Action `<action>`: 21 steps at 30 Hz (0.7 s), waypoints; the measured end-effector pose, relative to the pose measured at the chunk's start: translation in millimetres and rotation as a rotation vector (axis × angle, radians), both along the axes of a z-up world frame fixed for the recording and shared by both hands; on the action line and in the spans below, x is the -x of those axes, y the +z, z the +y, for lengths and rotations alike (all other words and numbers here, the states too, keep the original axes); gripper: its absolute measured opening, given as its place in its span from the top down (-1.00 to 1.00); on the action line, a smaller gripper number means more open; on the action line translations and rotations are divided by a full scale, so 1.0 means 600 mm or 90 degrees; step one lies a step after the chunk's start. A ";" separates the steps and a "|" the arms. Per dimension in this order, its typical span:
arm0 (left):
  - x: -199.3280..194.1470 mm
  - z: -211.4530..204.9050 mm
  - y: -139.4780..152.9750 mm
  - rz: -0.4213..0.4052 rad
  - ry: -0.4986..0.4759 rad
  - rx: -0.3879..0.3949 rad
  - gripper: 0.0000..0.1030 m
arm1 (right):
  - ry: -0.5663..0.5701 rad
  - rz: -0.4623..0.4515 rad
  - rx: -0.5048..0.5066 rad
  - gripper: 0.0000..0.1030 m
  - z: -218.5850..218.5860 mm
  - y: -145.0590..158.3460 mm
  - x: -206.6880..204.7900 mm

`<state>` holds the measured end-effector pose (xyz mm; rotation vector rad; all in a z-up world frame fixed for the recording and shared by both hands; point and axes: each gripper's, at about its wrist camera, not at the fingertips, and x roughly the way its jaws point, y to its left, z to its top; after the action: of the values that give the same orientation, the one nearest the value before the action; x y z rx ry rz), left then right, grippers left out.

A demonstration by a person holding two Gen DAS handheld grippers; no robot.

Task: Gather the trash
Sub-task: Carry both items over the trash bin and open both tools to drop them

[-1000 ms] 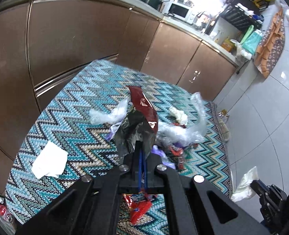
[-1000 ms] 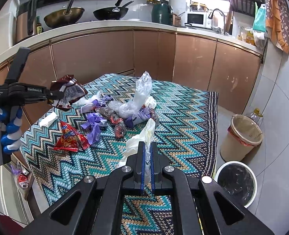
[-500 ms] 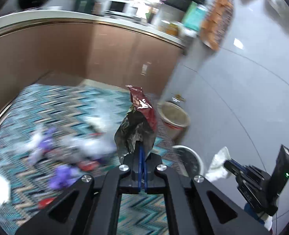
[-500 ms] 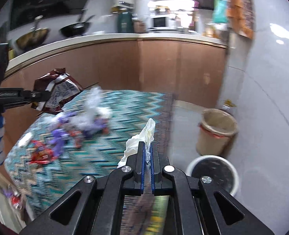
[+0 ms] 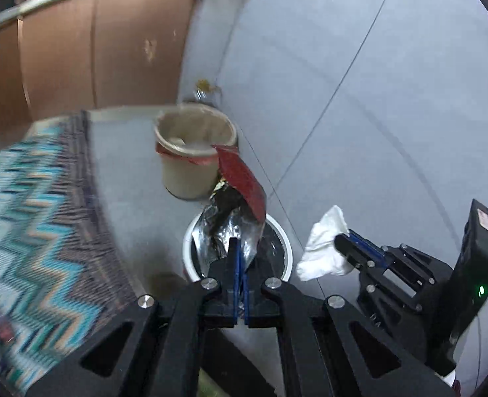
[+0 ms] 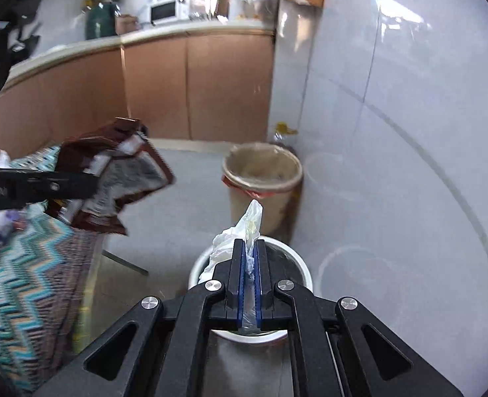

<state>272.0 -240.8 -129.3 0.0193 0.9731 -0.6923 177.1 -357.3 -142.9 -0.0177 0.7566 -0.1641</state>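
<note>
My left gripper (image 5: 239, 248) is shut on a dark red foil snack wrapper (image 5: 240, 182) and holds it above a white-rimmed bin with a black liner (image 5: 285, 248). My right gripper (image 6: 250, 248) is shut on a crumpled white plastic wrapper (image 6: 249, 223) over the same bin (image 6: 305, 273). The right gripper also shows in the left wrist view (image 5: 343, 243) with its white wrapper (image 5: 323, 244). The left gripper (image 6: 93, 183) and its snack wrapper (image 6: 121, 172) show at the left of the right wrist view.
A beige bin with a red-edged liner (image 5: 194, 152) stands behind the white bin, against the white tiled wall (image 5: 376, 82). The zigzag-patterned cloth table (image 5: 29, 225) lies to the left with more trash on it. Brown cabinets (image 6: 194, 82) run along the back.
Both grippers have swung right, away from the table, and now hang over the white bin. Each still holds its wrapper.
</note>
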 end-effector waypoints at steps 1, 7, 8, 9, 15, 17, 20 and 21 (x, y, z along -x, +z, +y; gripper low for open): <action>-0.010 -0.019 -0.015 0.010 -0.003 -0.008 0.98 | -0.008 0.014 -0.002 0.90 -0.012 -0.020 -0.016; -0.062 -0.089 -0.108 0.080 -0.008 -0.033 0.93 | -0.035 0.064 -0.020 0.76 -0.062 -0.103 -0.073; -0.070 -0.095 -0.122 0.089 -0.008 -0.037 0.92 | -0.042 0.071 -0.026 0.60 -0.069 -0.117 -0.080; -0.075 -0.100 -0.133 0.097 -0.010 -0.038 0.91 | -0.046 0.075 -0.031 0.51 -0.073 -0.125 -0.084; -0.104 -0.111 -0.176 0.128 -0.014 -0.042 0.85 | -0.061 0.089 -0.053 0.29 -0.098 -0.162 -0.099; -0.099 -0.110 -0.177 0.120 -0.013 -0.044 0.82 | -0.068 0.093 -0.054 0.29 -0.100 -0.163 -0.097; -0.100 -0.104 -0.174 0.113 -0.005 -0.039 0.80 | -0.078 0.101 -0.054 0.29 -0.097 -0.160 -0.091; -0.103 -0.102 -0.173 0.110 -0.001 -0.038 0.80 | -0.081 0.103 -0.052 0.29 -0.093 -0.158 -0.087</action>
<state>333.9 -302.3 -233.0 0.0139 1.1596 -0.6743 229.3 -413.3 -238.0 0.0954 0.9264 -0.2555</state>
